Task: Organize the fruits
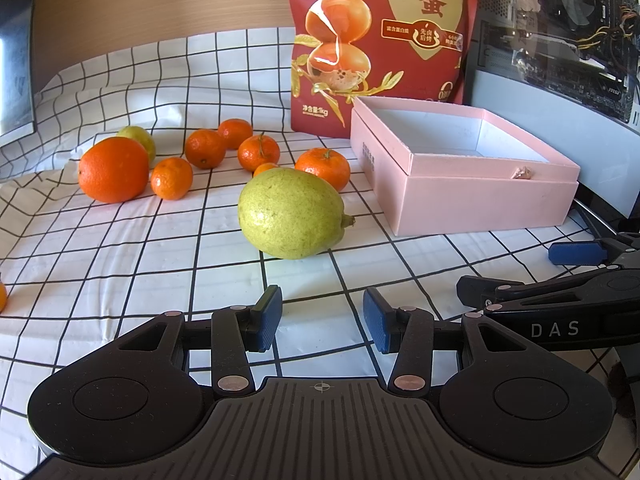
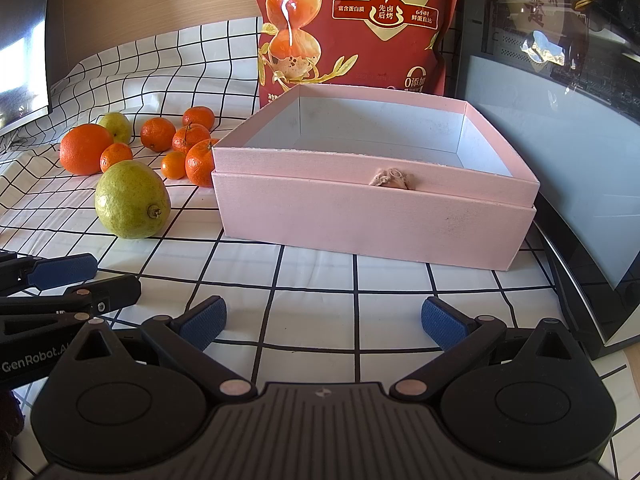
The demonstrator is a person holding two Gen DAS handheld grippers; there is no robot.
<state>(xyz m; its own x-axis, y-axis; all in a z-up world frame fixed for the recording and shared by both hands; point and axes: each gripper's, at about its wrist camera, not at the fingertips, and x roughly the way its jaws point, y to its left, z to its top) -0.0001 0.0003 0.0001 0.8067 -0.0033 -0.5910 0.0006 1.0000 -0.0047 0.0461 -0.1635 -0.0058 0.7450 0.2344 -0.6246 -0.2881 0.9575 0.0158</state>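
A large green pear [image 1: 290,213] [image 2: 132,199] lies on the checked cloth just ahead of my left gripper [image 1: 320,322], which stands open and empty short of it. Behind the pear sit a big orange [image 1: 113,169] [image 2: 85,148], a second green pear [image 1: 138,140] [image 2: 116,126] and several small mandarins [image 1: 205,148] [image 2: 188,138]. An open pink box [image 1: 480,200] [image 2: 376,216], empty inside, stands to the right of the fruit. My right gripper [image 2: 323,320] is open and empty, facing the box's front wall.
A red snack bag [image 1: 380,40] [image 2: 356,24] stands behind the box. A computer case [image 1: 560,32] [image 2: 580,160] rises at the right, a dark monitor [image 1: 16,60] at the far left. Part of one mandarin [image 1: 2,294] shows at the left edge.
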